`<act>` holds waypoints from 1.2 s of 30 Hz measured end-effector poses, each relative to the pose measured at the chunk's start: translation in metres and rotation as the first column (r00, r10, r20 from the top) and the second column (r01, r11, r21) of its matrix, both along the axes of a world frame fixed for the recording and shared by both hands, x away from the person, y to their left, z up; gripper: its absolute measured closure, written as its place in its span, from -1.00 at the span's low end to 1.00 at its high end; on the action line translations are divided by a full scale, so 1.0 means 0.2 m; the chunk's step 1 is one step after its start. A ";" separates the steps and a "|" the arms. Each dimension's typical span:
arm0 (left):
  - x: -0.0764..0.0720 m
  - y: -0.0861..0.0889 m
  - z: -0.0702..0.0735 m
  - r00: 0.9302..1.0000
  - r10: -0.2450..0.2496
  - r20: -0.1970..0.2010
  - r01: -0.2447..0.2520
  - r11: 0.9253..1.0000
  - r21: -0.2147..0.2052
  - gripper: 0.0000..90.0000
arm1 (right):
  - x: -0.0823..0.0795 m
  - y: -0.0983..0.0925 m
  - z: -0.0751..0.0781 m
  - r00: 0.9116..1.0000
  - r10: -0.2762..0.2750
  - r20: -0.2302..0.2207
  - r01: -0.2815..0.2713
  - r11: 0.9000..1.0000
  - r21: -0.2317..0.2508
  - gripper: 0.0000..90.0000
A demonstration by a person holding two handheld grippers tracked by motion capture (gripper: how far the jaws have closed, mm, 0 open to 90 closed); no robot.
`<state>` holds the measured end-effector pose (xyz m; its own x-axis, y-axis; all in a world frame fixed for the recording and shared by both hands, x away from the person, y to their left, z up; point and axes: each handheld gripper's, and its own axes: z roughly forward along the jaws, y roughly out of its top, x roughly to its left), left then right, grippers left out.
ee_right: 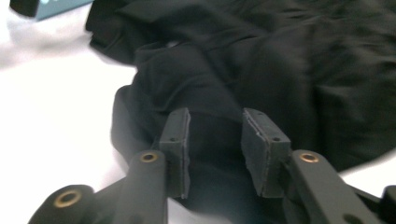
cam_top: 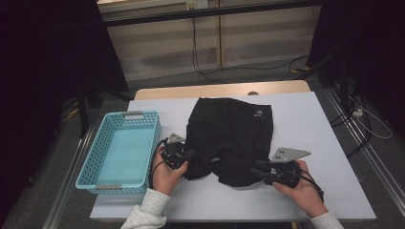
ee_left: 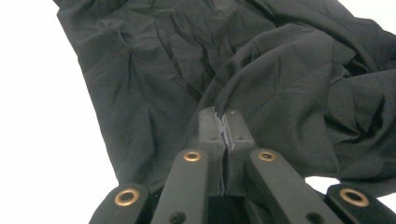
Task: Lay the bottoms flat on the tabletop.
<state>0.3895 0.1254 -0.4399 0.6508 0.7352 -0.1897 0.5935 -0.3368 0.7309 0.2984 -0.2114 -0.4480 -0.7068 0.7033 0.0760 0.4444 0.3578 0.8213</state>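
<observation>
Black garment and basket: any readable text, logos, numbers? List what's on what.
No text can be read.
Black garment: small pale mark near its far right corner, too small to read.
Blue basket: grey handle plates on both ends, no lettering visible.
Gripper views: no markings on the cloth or pads.

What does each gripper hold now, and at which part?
The left gripper is shut on a fold at the near left edge of the black garment. The right gripper is open over the cloth and holds nothing.
</observation>
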 end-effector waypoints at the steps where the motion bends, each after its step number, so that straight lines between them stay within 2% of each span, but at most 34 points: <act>1: 0.00 0.00 0.00 1.000 0.008 0.013 -0.008 1.000 0.003 0.96 | 0.00 0.02 -0.01 1.000 0.008 -0.002 -0.008 1.000 -0.011 0.28; 4: 0.01 0.03 0.02 0.999 0.024 0.024 -0.024 1.000 0.000 0.97 | 0.02 0.07 -0.04 1.000 0.016 -0.014 -0.017 0.999 -0.043 0.27; 5: 0.01 0.03 0.02 0.999 0.032 0.026 -0.032 0.999 0.000 0.97 | 0.03 0.07 -0.05 1.000 0.021 -0.022 -0.022 0.998 -0.054 0.33; 7: 0.01 0.03 0.02 1.000 0.021 0.015 -0.021 1.000 -0.001 0.97 | 0.05 0.09 -0.08 0.999 0.021 -0.046 -0.025 0.997 -0.077 0.52; 8: 0.01 0.03 0.01 1.000 0.023 0.015 -0.022 1.000 -0.005 0.97 | 0.06 0.09 -0.09 0.998 0.028 -0.057 -0.034 0.995 -0.098 0.75; 9: 0.01 0.02 0.01 1.000 0.022 0.014 -0.022 1.000 -0.004 0.97 | 0.07 0.09 -0.10 0.998 0.034 -0.059 -0.039 0.995 -0.093 0.95; 11: 0.01 0.02 0.01 1.000 0.011 0.019 -0.011 1.000 0.000 0.97 | 0.09 0.09 -0.09 0.998 0.029 -0.060 -0.036 0.994 -0.101 0.96; 12: 0.01 0.02 0.01 1.000 0.017 0.023 -0.017 1.000 -0.005 0.97 | 0.10 0.08 -0.07 0.999 0.019 -0.045 -0.023 0.995 -0.096 0.97; 14: 0.01 0.03 0.02 0.999 0.025 0.033 -0.025 1.000 0.000 0.97 | 0.13 0.05 -0.03 0.999 -0.041 0.008 0.041 0.998 -0.045 0.97; 15: 0.02 0.03 0.02 0.999 0.030 0.037 -0.030 1.000 0.003 0.97 | 0.15 0.04 -0.01 0.996 -0.074 0.046 0.075 0.997 -0.032 0.97; 17: 0.03 0.04 0.00 0.999 0.040 0.030 -0.041 0.999 0.006 0.97 | 0.23 0.04 0.02 0.987 -0.137 0.086 0.140 0.990 -0.035 0.95; 18: 0.03 0.04 -0.02 0.999 0.037 0.014 -0.037 0.999 0.010 0.97 | 0.26 0.04 0.01 0.985 -0.152 0.077 0.155 0.987 -0.032 0.92; 19: 0.03 0.04 -0.03 0.999 0.033 0.009 -0.033 0.999 0.008 0.96 | 0.30 0.04 -0.01 0.988 -0.151 0.044 0.153 0.987 -0.047 0.82; 20: 0.03 0.03 -0.03 1.000 0.023 0.005 -0.023 1.000 0.012 0.96 | 0.32 0.05 -0.02 0.989 -0.144 0.022 0.145 0.987 -0.070 0.66; 21: 0.03 0.02 -0.04 1.000 0.016 -0.002 -0.016 1.000 0.003 0.94 | 0.33 0.06 -0.03 0.989 -0.150 0.013 0.151 0.984 -0.097 0.39; 22: 0.03 0.02 -0.03 1.000 0.002 -0.002 -0.002 1.000 -0.003 0.91 | 0.33 0.08 -0.05 0.989 -0.149 -0.006 0.147 0.983 -0.114 0.24; 23: 0.03 0.01 -0.02 1.000 -0.009 0.013 0.009 1.000 -0.008 0.80 | 0.32 0.08 -0.05 0.990 -0.137 -0.011 0.135 0.984 -0.114 0.22; 24: 0.02 0.01 -0.01 0.999 -0.009 0.036 0.009 1.000 -0.018 0.67 | 0.29 0.08 -0.04 0.991 -0.132 0.007 0.132 0.987 -0.094 0.15; 26: 0.02 0.00 0.01 0.998 -0.020 0.055 0.022 0.999 -0.035 0.33 | 0.25 0.06 -0.02 0.987 -0.163 0.012 0.163 0.985 -0.055 -0.15; 28: 0.00 -0.02 0.04 0.996 -0.034 0.088 0.037 0.999 -0.038 0.04 | 0.20 0.02 0.01 0.982 -0.188 0.034 0.189 0.982 -0.008 -0.18; 30: -0.01 -0.04 0.07 0.991 -0.048 0.123 0.050 0.999 -0.014 -0.12 | 0.17 -0.02 0.04 0.977 -0.205 0.052 0.207 0.978 -0.021 -0.29; 32: -0.04 -0.05 0.11 0.985 -0.058 0.163 0.061 0.998 -0.016 -0.21 | 0.13 -0.06 0.06 0.970 -0.236 0.051 0.236 0.972 0.008 -0.34; 34: -0.06 -0.07 0.15 0.983 -0.070 0.171 0.076 0.997 -0.028 -0.28 | 0.09 -0.10 0.08 0.964 -0.258 0.067 0.257 0.966 0.014 -0.35; 36: -0.07 -0.10 0.16 0.981 -0.096 0.170 0.102 0.994 -0.025 -0.29 | 0.05 -0.14 0.09 0.962 -0.268 0.058 0.267 0.963 0.032 -0.36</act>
<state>0.3748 0.1056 -0.4070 0.7450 0.6604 -0.0940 0.4254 -0.3618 0.8295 0.3083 -0.2391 -0.4304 -0.4971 0.8658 0.0569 0.4695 0.2133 0.8568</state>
